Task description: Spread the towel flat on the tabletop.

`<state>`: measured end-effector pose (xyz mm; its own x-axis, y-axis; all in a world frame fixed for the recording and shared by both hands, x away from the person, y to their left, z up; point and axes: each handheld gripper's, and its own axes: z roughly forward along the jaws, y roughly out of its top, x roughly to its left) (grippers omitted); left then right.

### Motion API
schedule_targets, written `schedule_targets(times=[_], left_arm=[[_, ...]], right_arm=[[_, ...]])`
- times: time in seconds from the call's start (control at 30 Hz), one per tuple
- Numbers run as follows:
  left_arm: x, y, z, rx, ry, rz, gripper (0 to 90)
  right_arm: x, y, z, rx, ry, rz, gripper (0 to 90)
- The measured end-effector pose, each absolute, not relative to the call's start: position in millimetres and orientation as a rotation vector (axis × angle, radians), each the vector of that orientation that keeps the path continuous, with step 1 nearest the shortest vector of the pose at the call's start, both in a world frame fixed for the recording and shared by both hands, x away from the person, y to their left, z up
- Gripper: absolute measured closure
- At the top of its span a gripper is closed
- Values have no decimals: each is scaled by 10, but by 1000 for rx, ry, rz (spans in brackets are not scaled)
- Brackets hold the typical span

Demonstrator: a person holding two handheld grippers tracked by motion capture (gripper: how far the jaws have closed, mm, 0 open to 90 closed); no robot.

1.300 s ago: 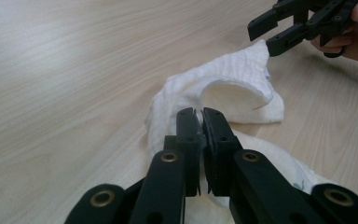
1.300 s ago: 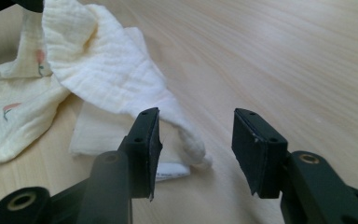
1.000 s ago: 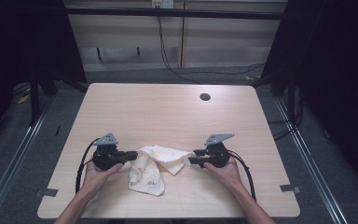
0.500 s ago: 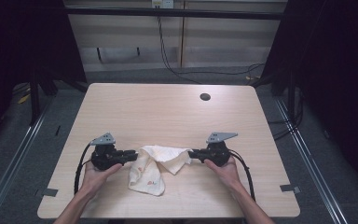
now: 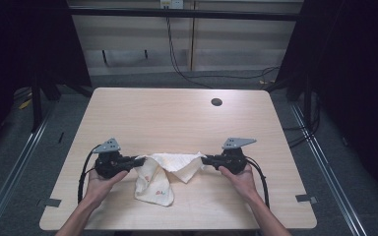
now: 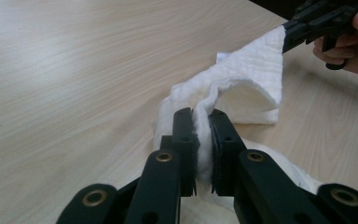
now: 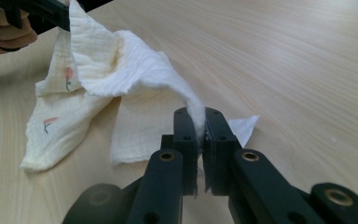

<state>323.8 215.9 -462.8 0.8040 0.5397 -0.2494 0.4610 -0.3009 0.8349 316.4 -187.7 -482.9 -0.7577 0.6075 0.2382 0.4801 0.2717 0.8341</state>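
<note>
**Both claws pinching the cloth, ready to pull it flat**

I am holding the left gripper (image 5: 140,161) and the right gripper (image 5: 205,160) low over the near part of the wooden table (image 5: 177,113). Each claw is squeezed tight on a bit of the white cloth (image 5: 160,172). The left one has just been closing, and in the left gripper view a fold of cloth (image 6: 233,88) is sitting right between its pads. In the right gripper view a thin edge of the cloth (image 7: 121,60) is caught between the pads (image 7: 186,128) there too.

The cloth is hanging between my two claws, and the rest of it is lying bunched up on the table near me. It has little pink flower prints.

I am thinking about what could go wrong. The right claw is only biting a thin bit, so if I pull too hard or too fast, that bit may slip out. The cloth may also stay twisted, because the middle is folded over itself. If I lift too low, the bunched part will drag and crumple more.

Farther off, a small round hole (image 5: 216,102) is sitting in the table, well apart from the cloth. Behind the table, cables (image 5: 177,54) are hanging down. Nothing is standing in my way.
</note>
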Motion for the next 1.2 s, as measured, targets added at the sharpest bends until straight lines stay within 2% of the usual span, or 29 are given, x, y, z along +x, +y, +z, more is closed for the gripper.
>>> schedule_targets(times=[0.07, 0.13, 0.43, 0.9, 1.2], left_arm=[[3231, 2186, -4606, 1927, 750, 88, 829], [3237, 2200, -4604, 1921, 765, 85, 782], [3204, 2230, -4503, 1883, 723, 67, 849], [3174, 2141, -4235, 1869, 659, 52, 853], [3154, 2103, -4034, 1881, 634, 111, 863]], right_arm=[[3155, -1904, -4797, 1033, 2386, 1517, 850], [3149, -1928, -4765, 1038, 2371, 1518, 849], [3144, -2045, -4594, 1069, 2329, 1559, 851], [3073, -2151, -4111, 1004, 2350, 1589, 852], [3032, -2195, -3814, 972, 2352, 1570, 854]])
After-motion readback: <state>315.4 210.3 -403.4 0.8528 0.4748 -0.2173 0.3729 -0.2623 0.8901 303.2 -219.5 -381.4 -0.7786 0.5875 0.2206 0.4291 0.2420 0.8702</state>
